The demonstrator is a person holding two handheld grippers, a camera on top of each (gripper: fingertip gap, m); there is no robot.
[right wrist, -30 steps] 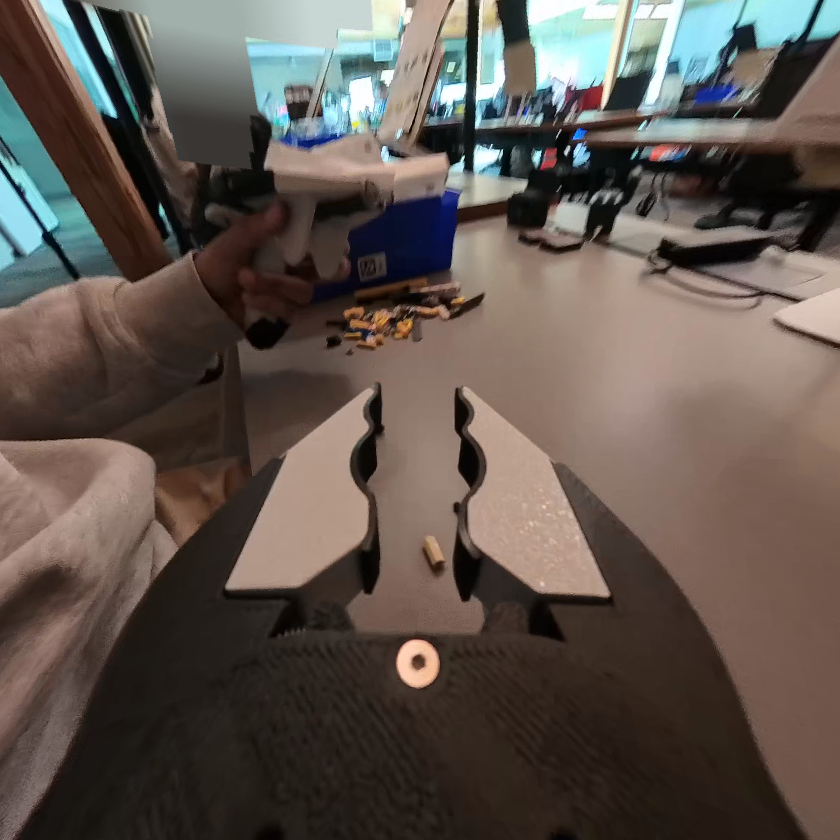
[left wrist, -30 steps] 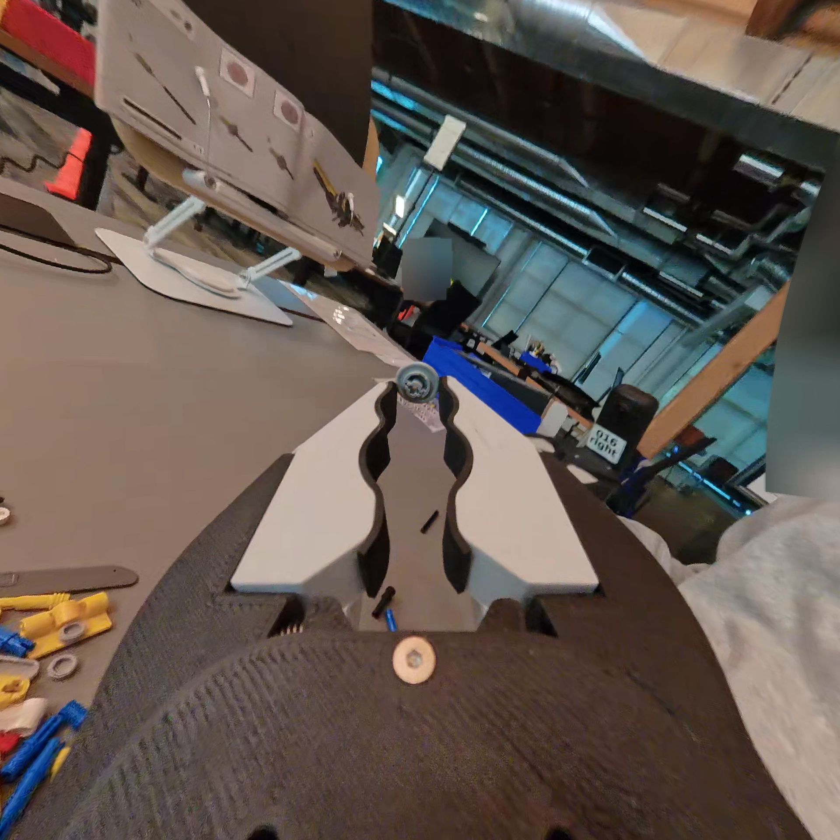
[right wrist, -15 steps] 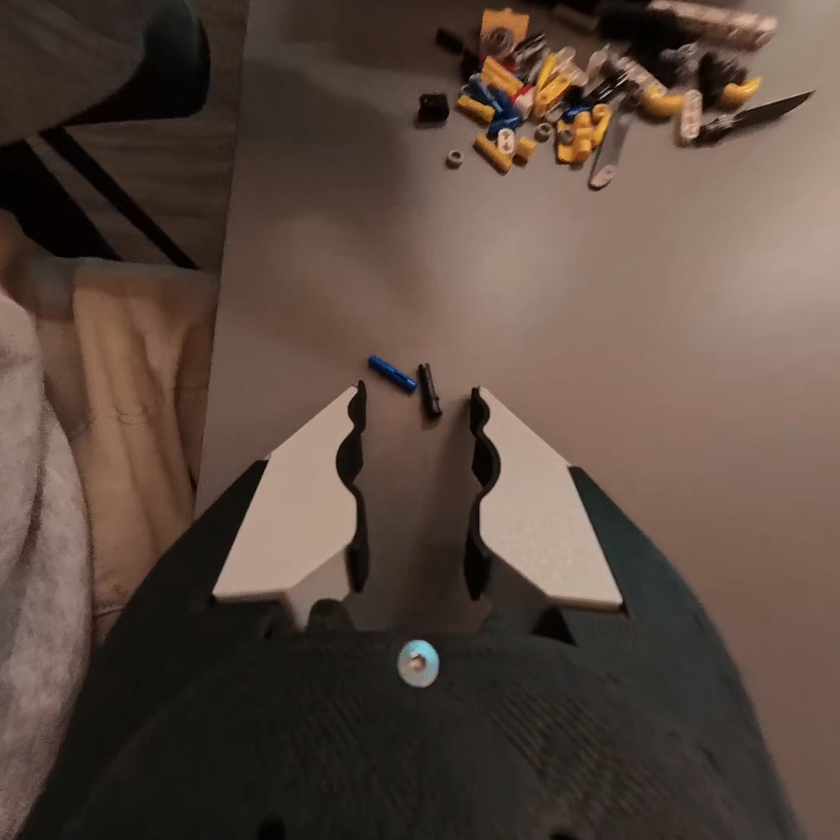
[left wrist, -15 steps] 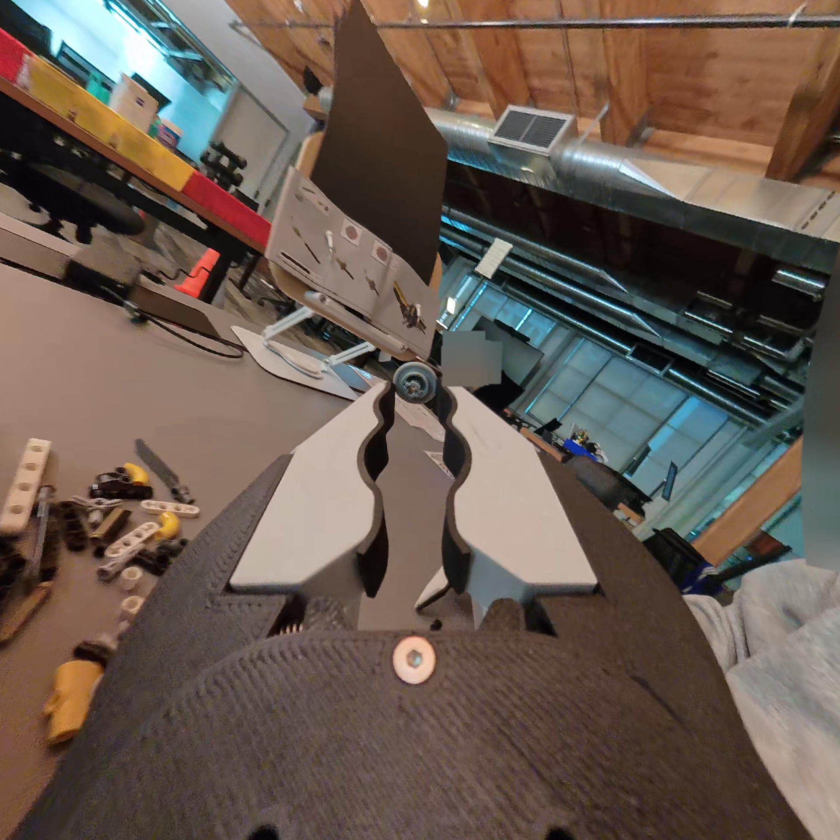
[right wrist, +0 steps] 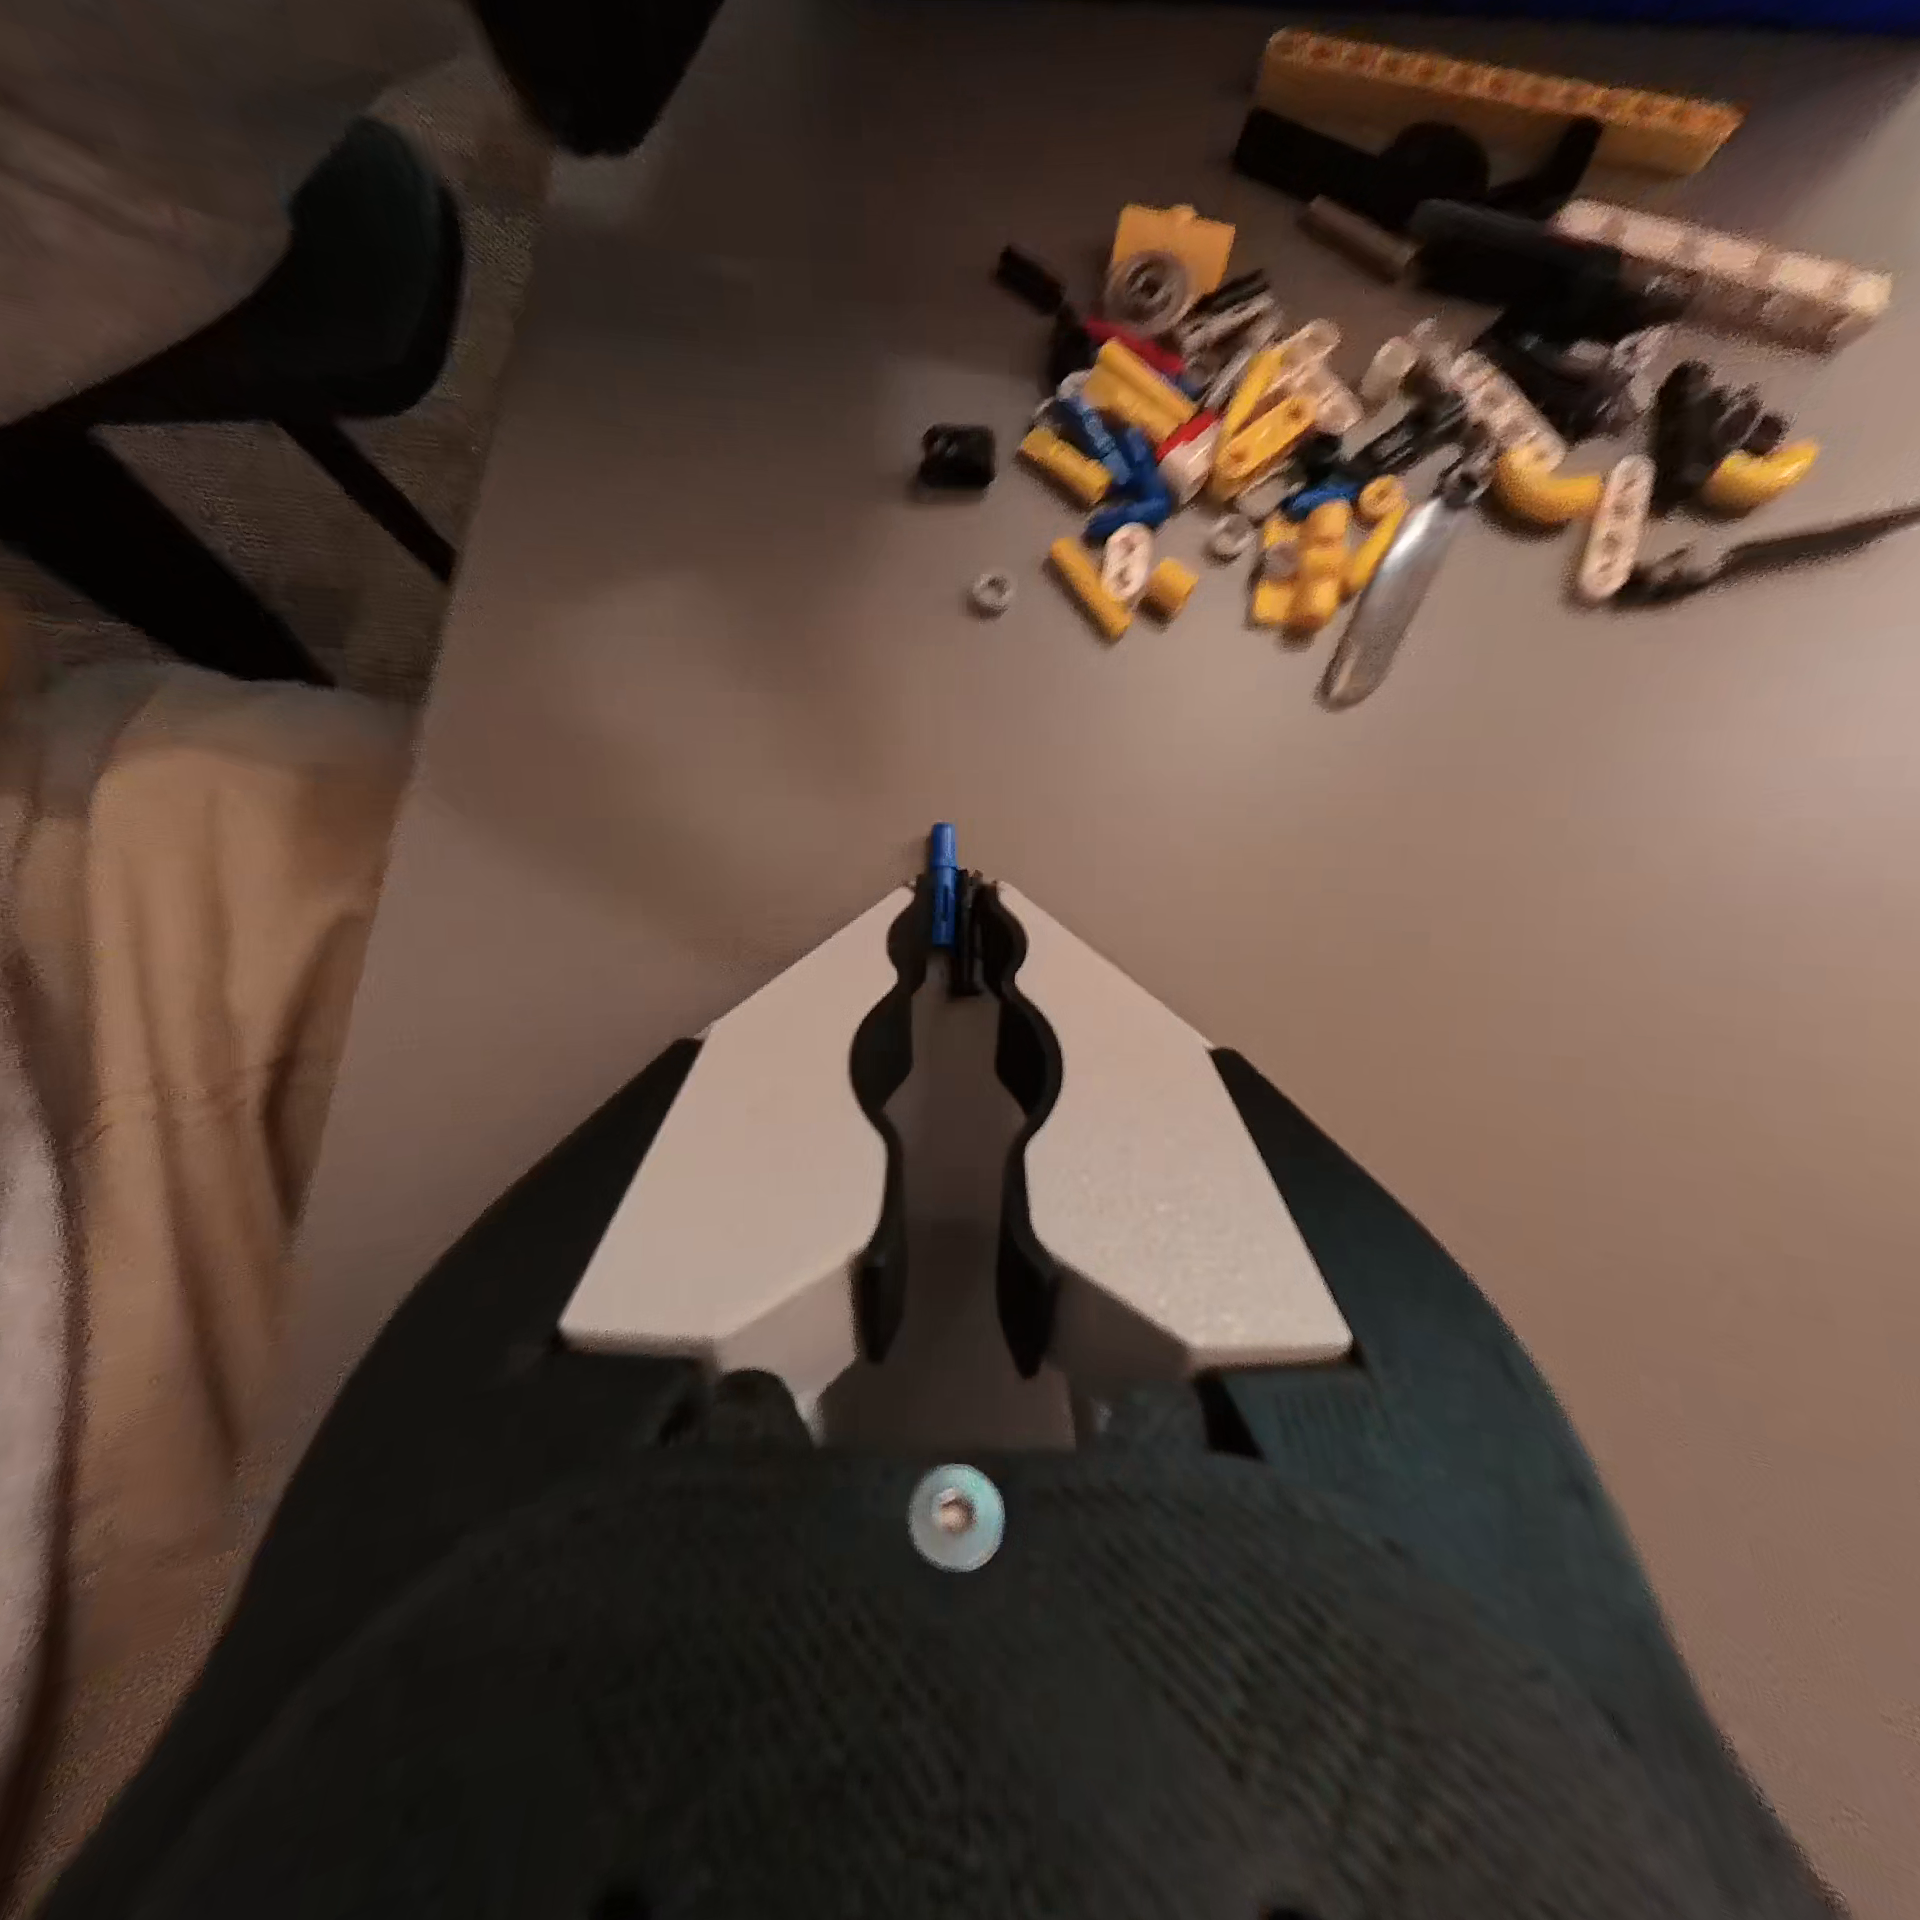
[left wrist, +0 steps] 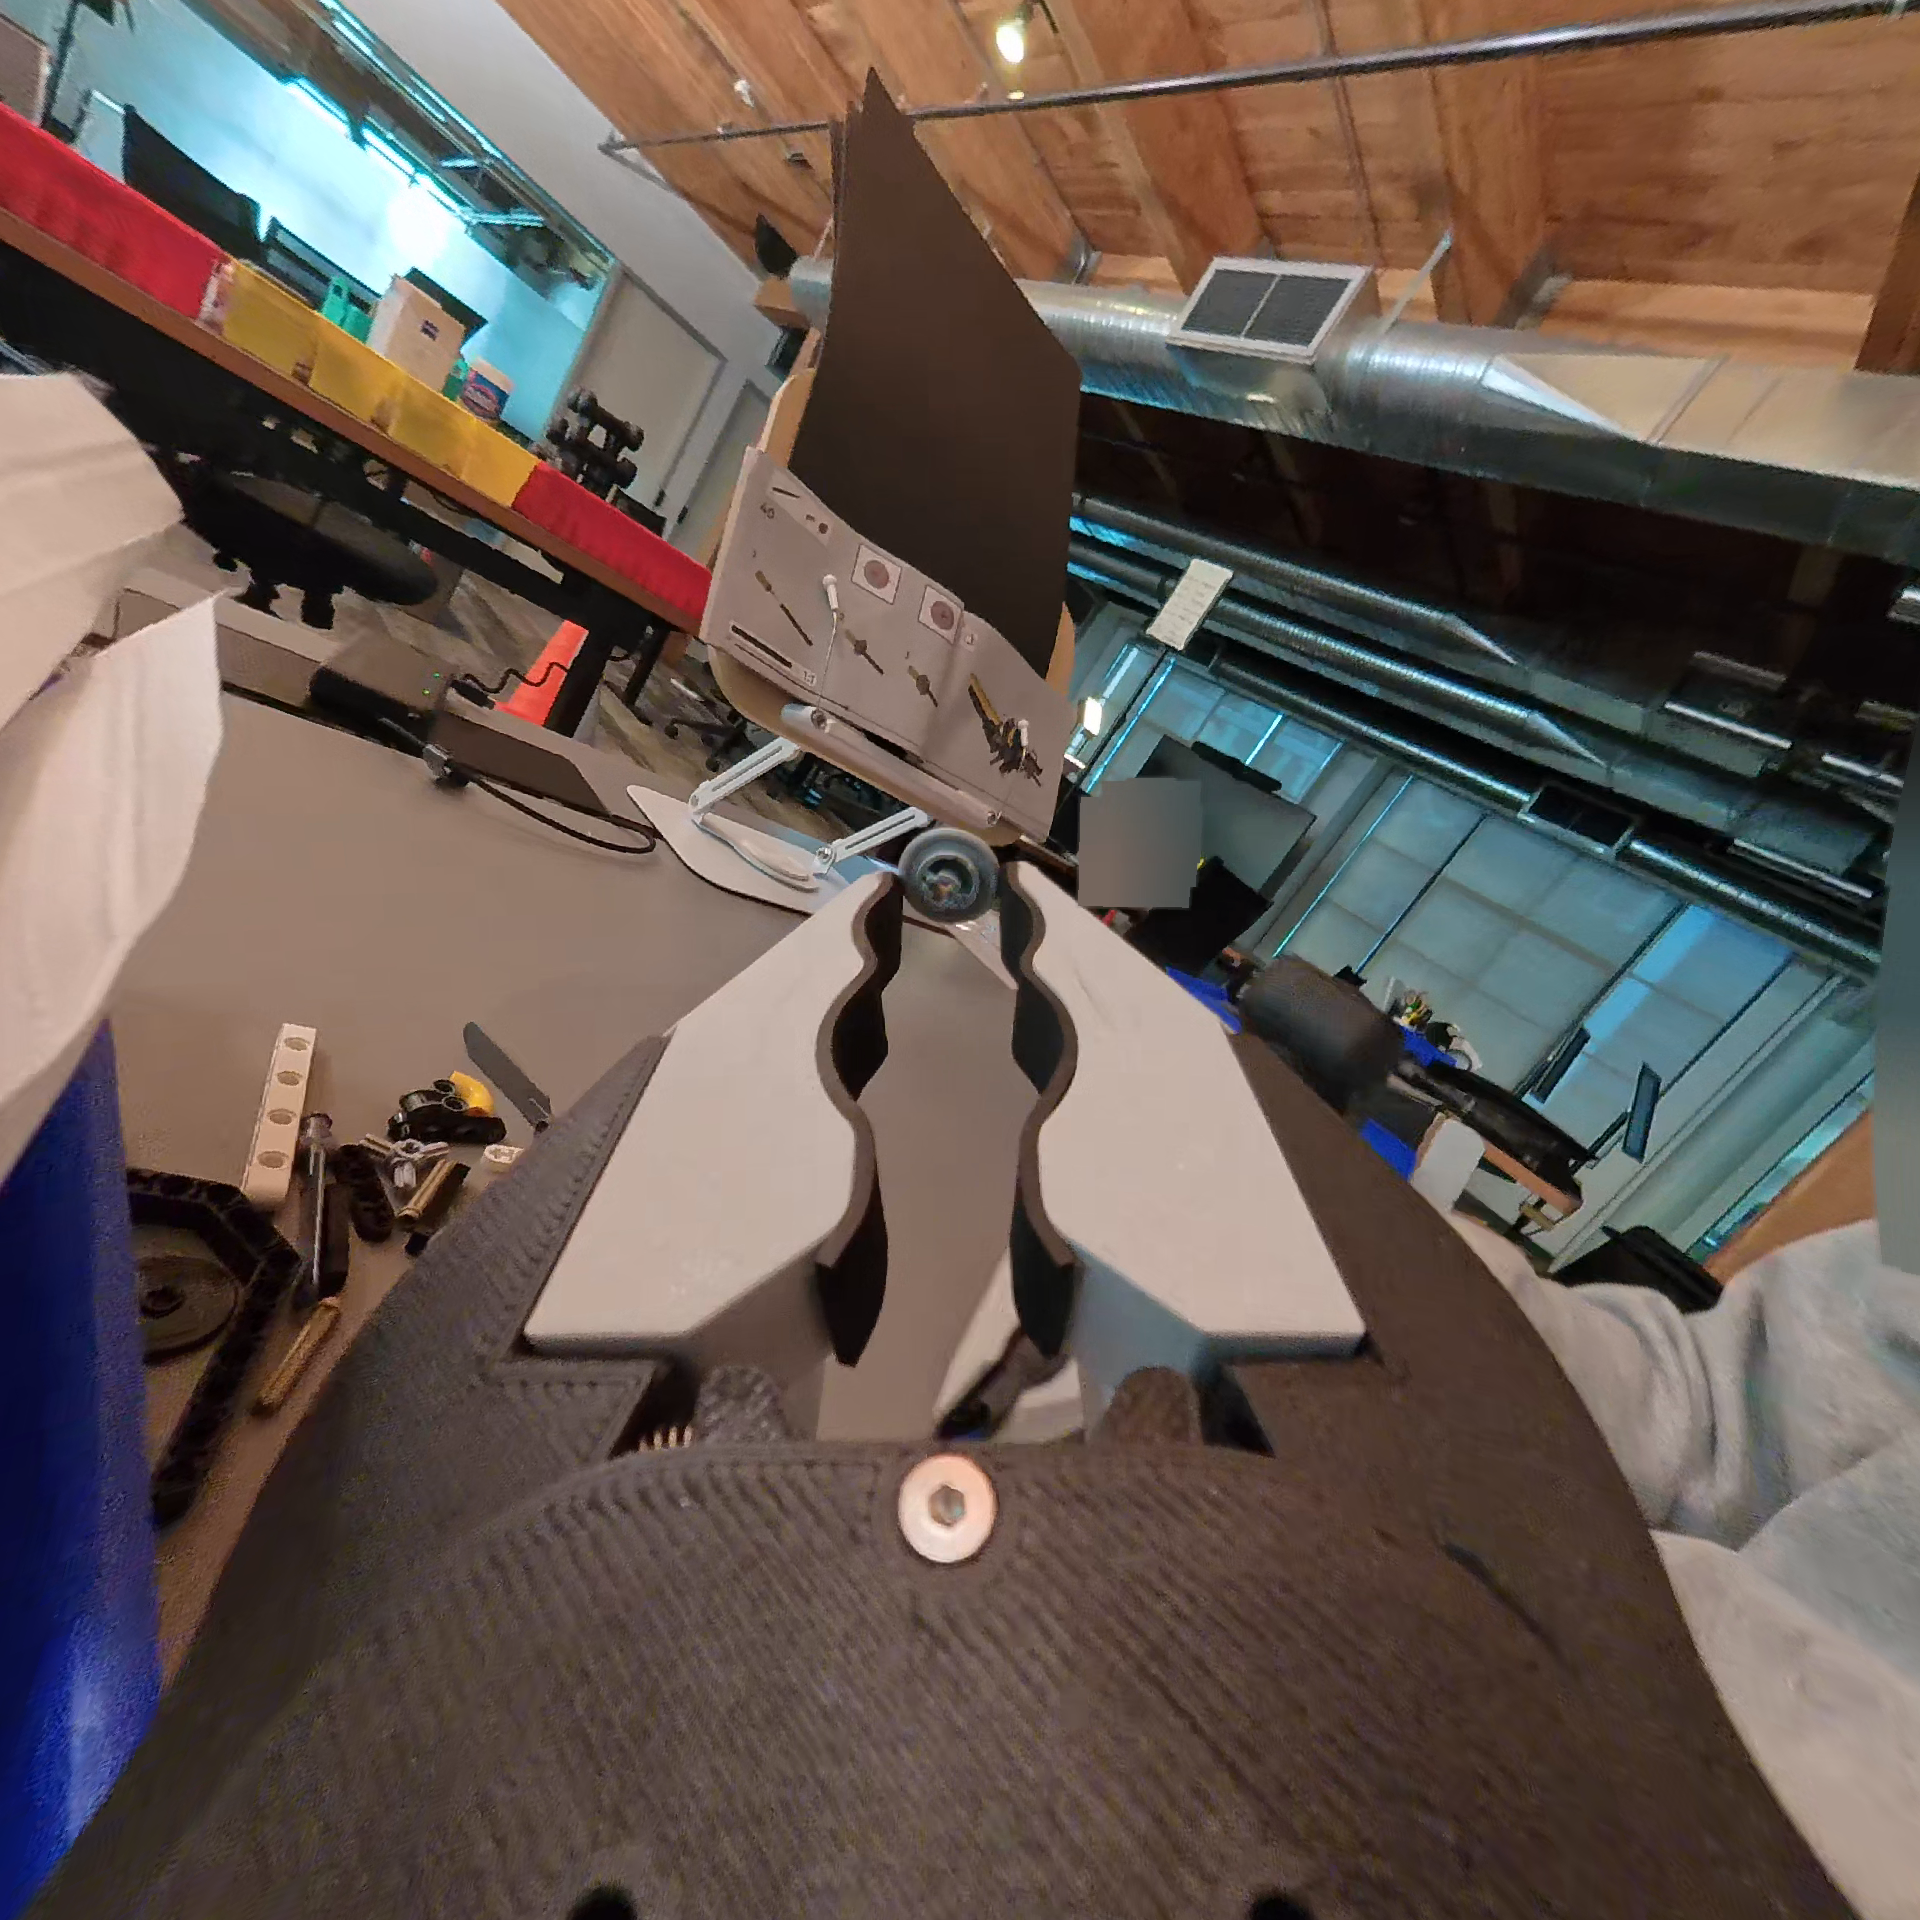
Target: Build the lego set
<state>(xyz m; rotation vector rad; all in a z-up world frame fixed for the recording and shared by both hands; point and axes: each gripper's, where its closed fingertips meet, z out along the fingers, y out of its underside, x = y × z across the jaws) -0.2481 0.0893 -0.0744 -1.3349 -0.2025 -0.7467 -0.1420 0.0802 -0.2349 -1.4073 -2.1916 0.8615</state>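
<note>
My left gripper (left wrist: 948, 881) is shut on a small grey wheel piece (left wrist: 948, 875), held up above the grey table (left wrist: 416, 914), tilted upward. My right gripper (right wrist: 954, 894) points down at the table (right wrist: 1351, 935) and is shut on a blue pin (right wrist: 941, 883) and a black pin (right wrist: 968, 940) side by side at its tips. A pile of loose lego parts (right wrist: 1330, 416), yellow, blue, black and white, lies beyond it. More loose parts (left wrist: 395, 1143) show at the left in the left wrist view.
An instruction booklet (left wrist: 883, 634) stands on a white stand (left wrist: 748, 842) at the back of the table. A blue bin (left wrist: 62, 1455) with white paper is at the far left. A grey sleeve (left wrist: 1714, 1507) is at the right. The table edge (right wrist: 457, 623) and a chair lie left. My hands' fingertips stand some 20 cm from each other.
My right gripper moved forward and closed on the blue and black pins, which lay just ahead of its open tips. My left gripper, still holding the wheel, tilted further upward.
</note>
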